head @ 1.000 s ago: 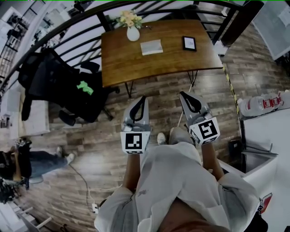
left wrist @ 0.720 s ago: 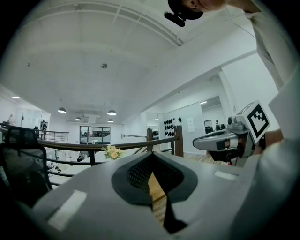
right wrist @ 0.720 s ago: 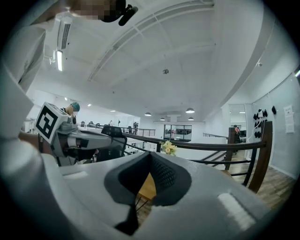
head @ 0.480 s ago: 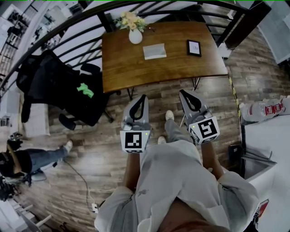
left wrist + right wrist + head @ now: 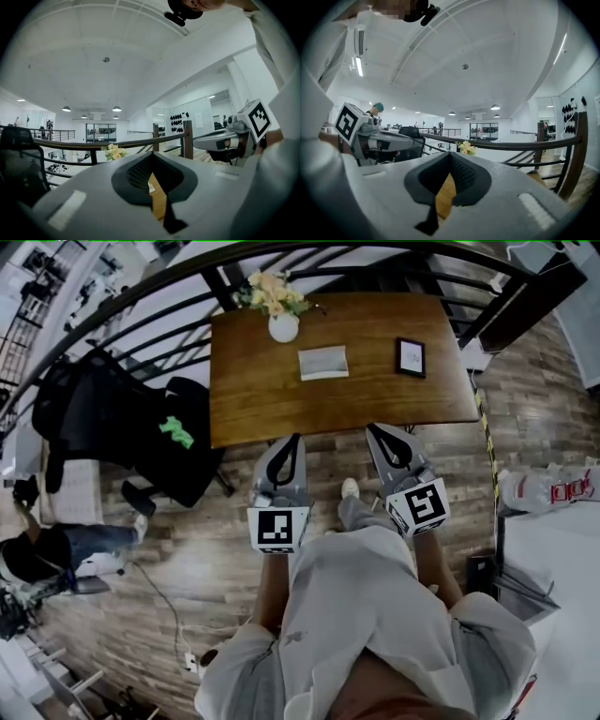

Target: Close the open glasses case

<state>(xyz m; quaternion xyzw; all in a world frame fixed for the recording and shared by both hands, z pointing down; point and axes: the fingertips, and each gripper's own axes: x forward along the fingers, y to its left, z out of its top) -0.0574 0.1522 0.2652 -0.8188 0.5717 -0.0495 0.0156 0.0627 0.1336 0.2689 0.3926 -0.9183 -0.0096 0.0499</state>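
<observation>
A grey glasses case [image 5: 323,363] lies in the middle of the brown wooden table [image 5: 253,390], its lid too small to make out. My left gripper [image 5: 292,440] and right gripper [image 5: 376,428] are held side by side in front of my chest, short of the table's near edge. Both are shut with nothing in them. In the left gripper view the left gripper [image 5: 152,155] has its jaws meeting at the tip, with table wood showing through the gap behind. The right gripper [image 5: 450,153] looks the same in its own view.
On the table also stand a white vase of flowers [image 5: 281,324] and a black-framed tablet [image 5: 410,357]. A black office chair [image 5: 122,418] stands left of the table, a dark railing [image 5: 141,296] curves behind it, and a white counter [image 5: 562,568] lies at right. A person [image 5: 56,554] is at lower left.
The table has come closer and now reaches the gripper tips in the head view as I walk toward it. Both grippers keep their pose and stay shut.
</observation>
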